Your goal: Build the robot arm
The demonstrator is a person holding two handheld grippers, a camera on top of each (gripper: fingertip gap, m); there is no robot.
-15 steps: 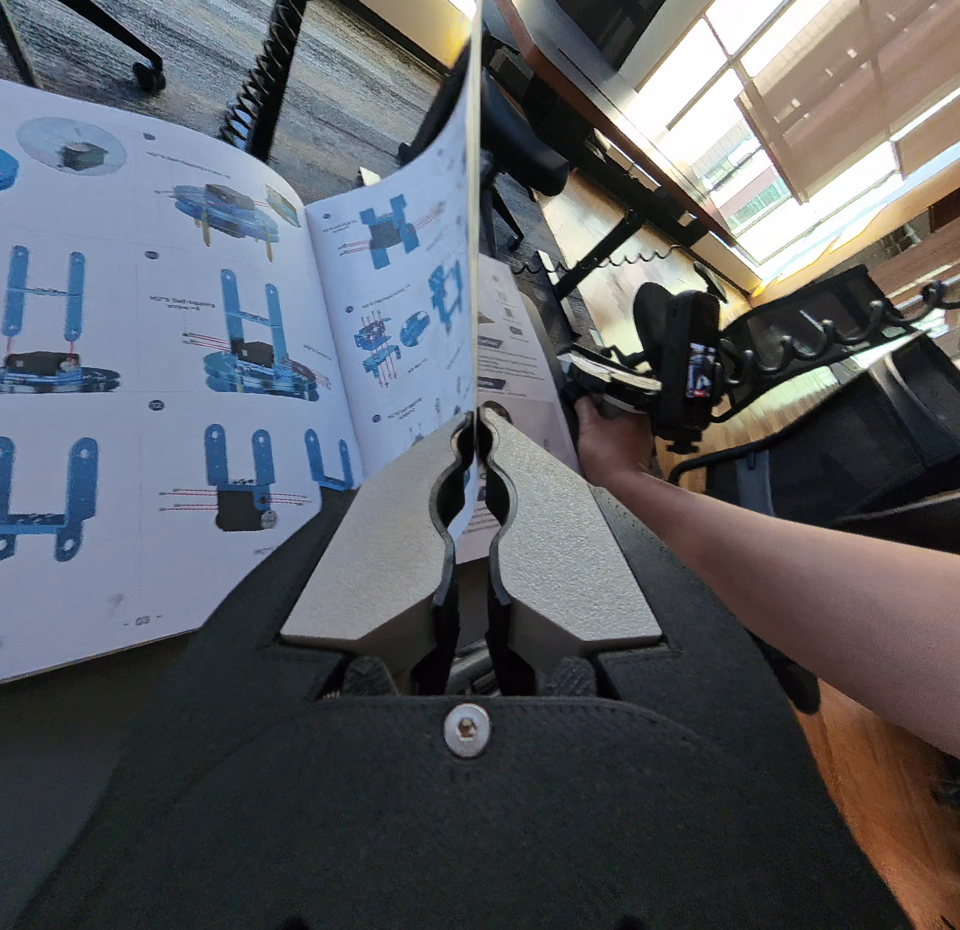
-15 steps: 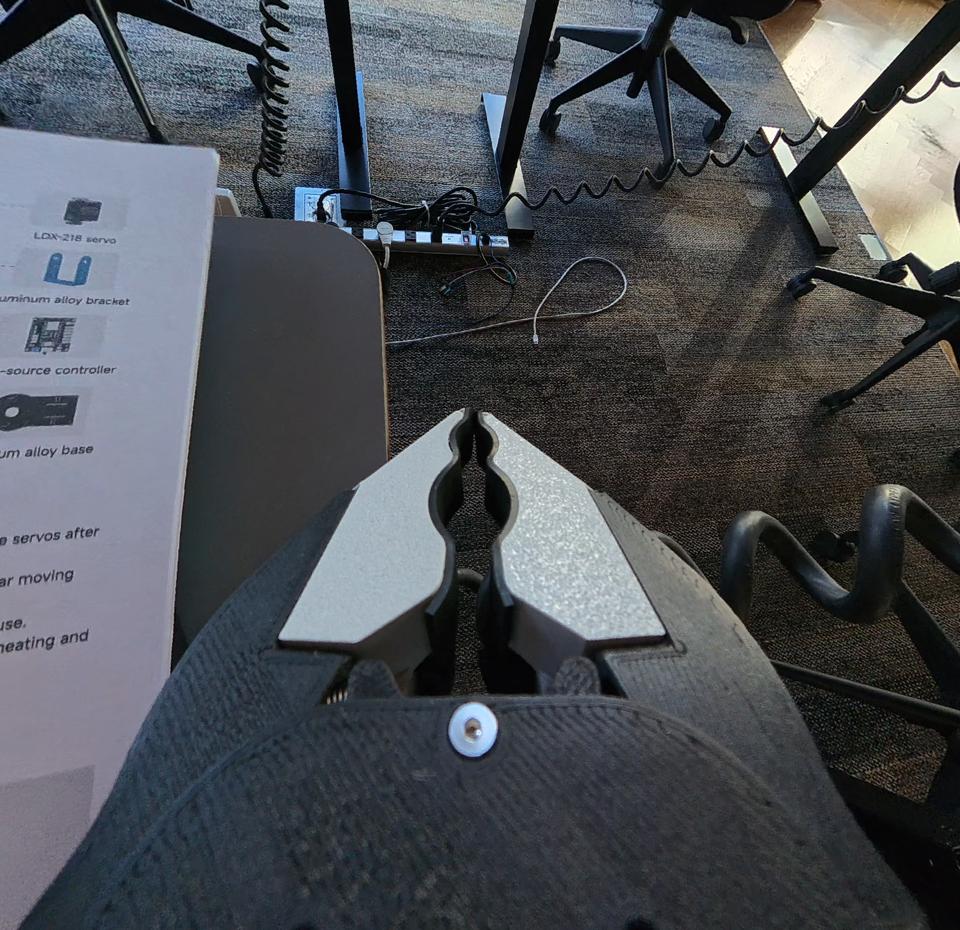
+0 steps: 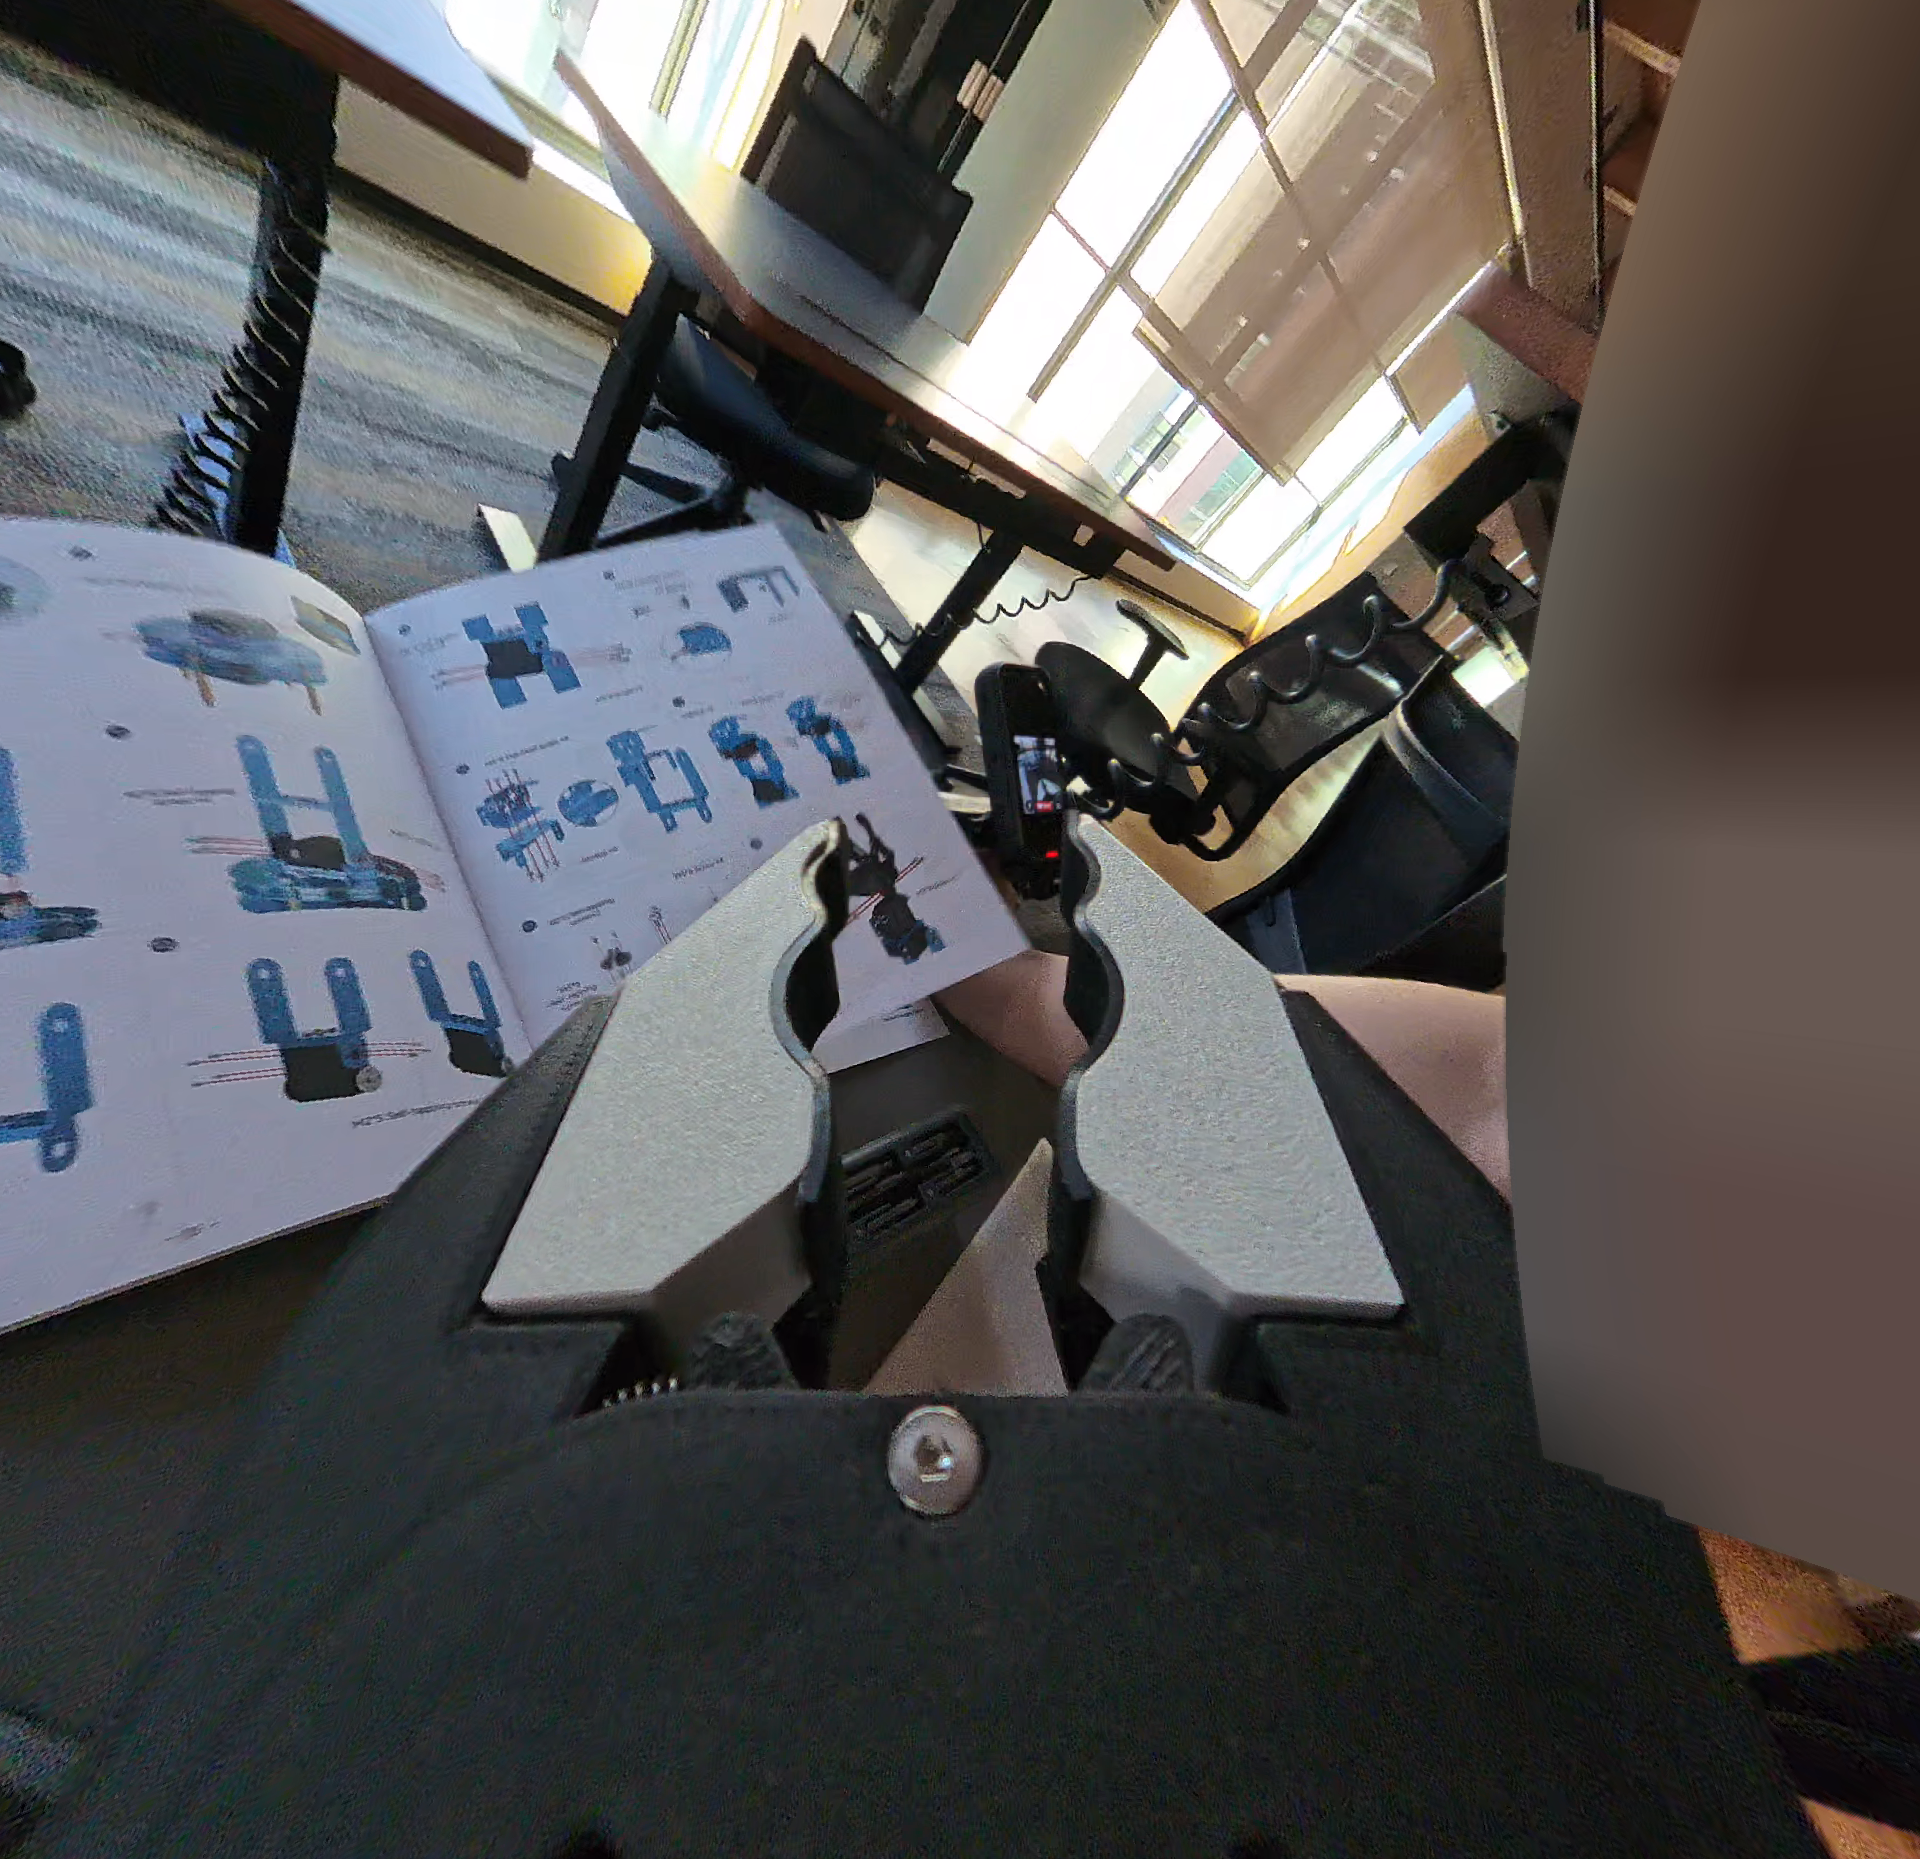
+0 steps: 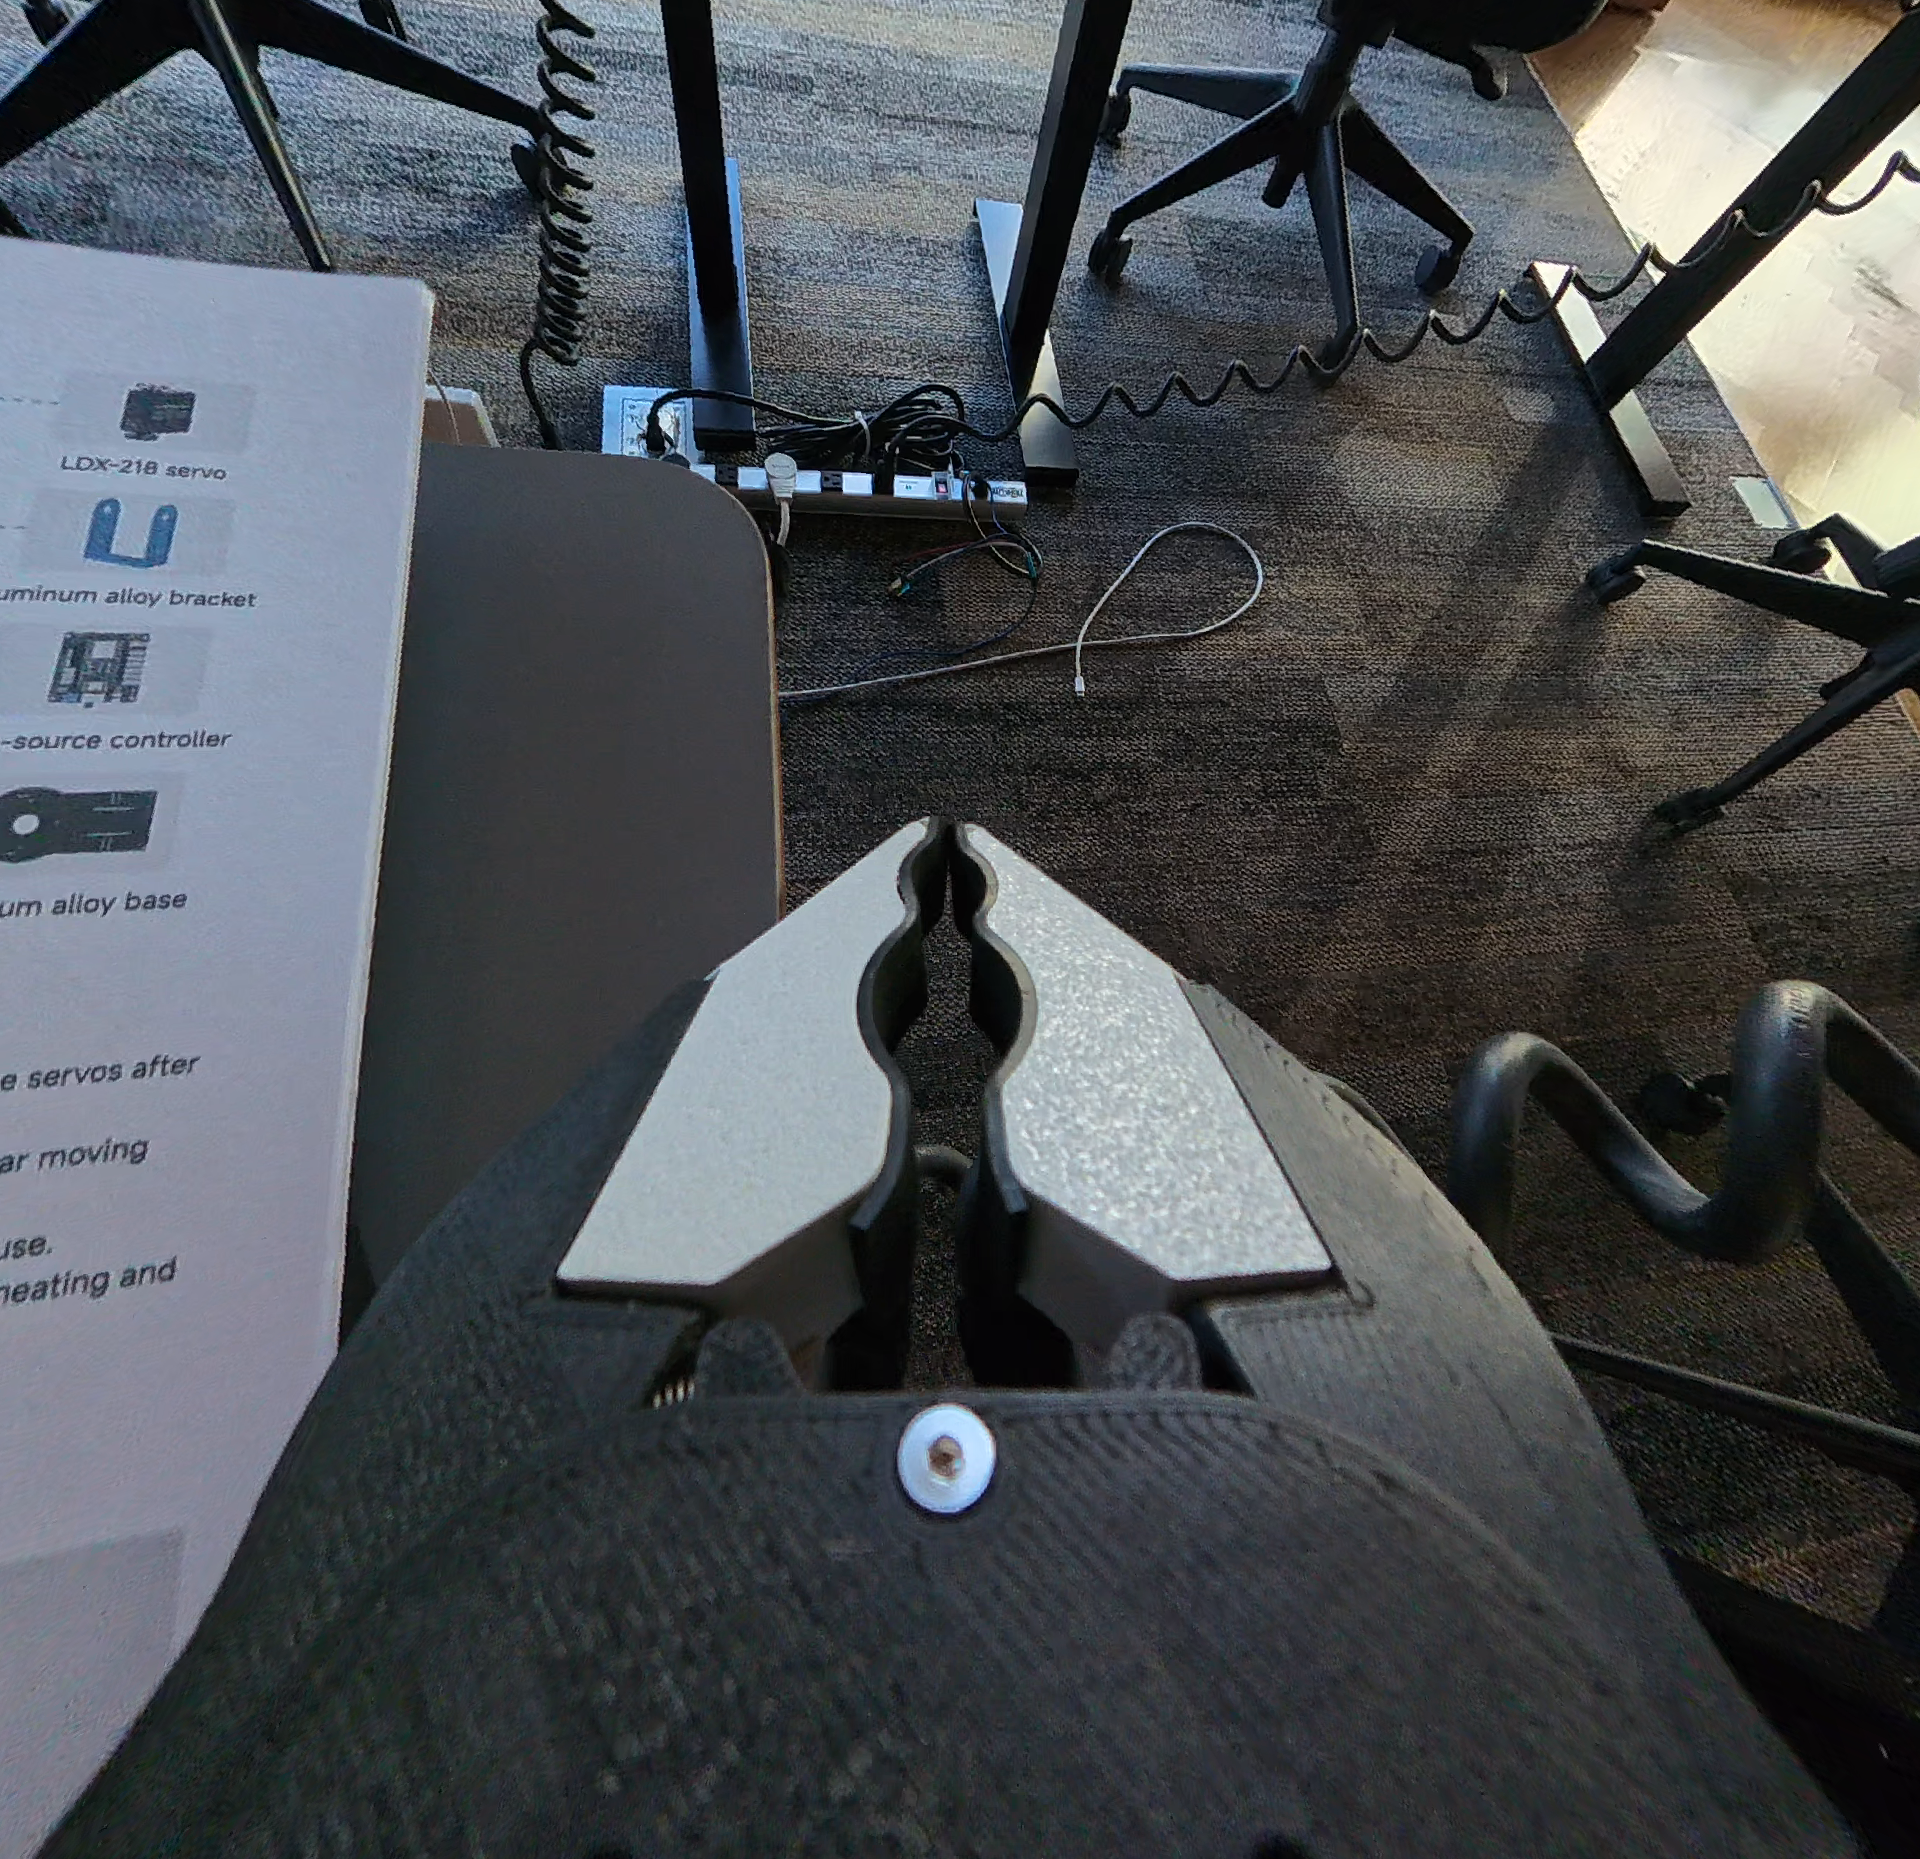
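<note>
An open booklet (image 3: 312, 853) with blue assembly drawings lies on a dark table. Its right-hand page (image 3: 686, 760) hangs loose, partly raised, just in front of my left gripper (image 3: 951, 843), which is open and empty with the jaws well apart. The other gripper (image 3: 1023, 770) and a person's forearm (image 3: 1392, 1040) show beyond it. In the right wrist view my right gripper (image 4: 948, 833) is shut and empty, past the table's rounded corner (image 4: 727, 521) over the carpet. A page of the booklet (image 4: 187, 874) lies to its left.
Desk legs (image 4: 717, 199), office chairs (image 4: 1340, 126), a power strip (image 4: 862, 484) and loose cables (image 4: 1143, 614) are on the carpet. A coiled cable (image 4: 1662, 1134) hangs at the right gripper's right. Desks (image 3: 831, 282) and bright windows (image 3: 1195, 303) lie beyond the left gripper. A blurred patch covers that view's right side. Left tips to right tips: about 45 cm.
My left gripper has opened and let go of the page it was pinching upright. The page has dropped toward flat. The left view has swung upward. The right gripper has not moved.
</note>
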